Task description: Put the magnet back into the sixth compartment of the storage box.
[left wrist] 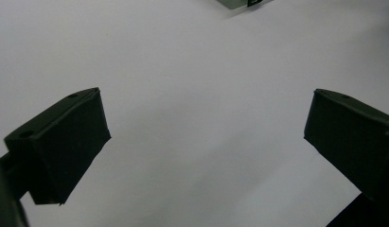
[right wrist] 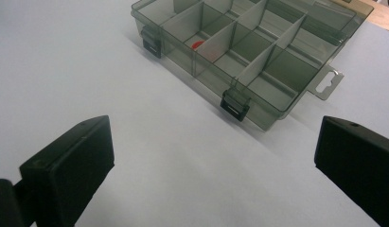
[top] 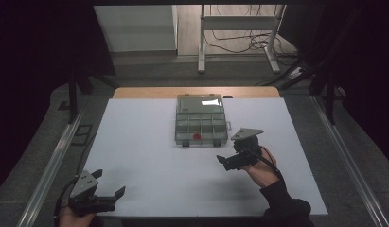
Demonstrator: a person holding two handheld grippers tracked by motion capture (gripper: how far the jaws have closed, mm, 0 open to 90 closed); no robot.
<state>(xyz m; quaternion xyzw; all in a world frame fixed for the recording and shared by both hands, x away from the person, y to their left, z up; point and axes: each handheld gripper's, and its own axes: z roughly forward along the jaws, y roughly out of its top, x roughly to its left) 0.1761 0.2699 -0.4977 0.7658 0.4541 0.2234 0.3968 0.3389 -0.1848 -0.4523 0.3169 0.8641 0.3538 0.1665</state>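
The compartment box (top: 201, 120) sits toward the far middle of the white worktop (top: 145, 151), its clear lid closed and two dark latches on the near wall. A small red piece (top: 197, 136) lies in one of the near compartments.

The right tongs (top: 226, 162) hover just near of the box's right corner, held in a hand (top: 262, 171) whose dark sleeve comes up from the bottom edge; the tool is turned so its jaws aim leftward across the worktop, spread wide with nothing between them. The left tongs (top: 109, 183) rest low at the near left corner of the worktop, well apart from the box, jaws also gaping and empty, pointing right.

The right gripper view looks over the box (right wrist: 244, 47) at a slant and shows its dividers, the latches, a hang tab on one end and the red piece (right wrist: 198, 45) behind a partition. The left gripper view shows bare worktop (left wrist: 197, 118) between its parted jaws, with a corner of the box (left wrist: 239, 4) at the top edge.
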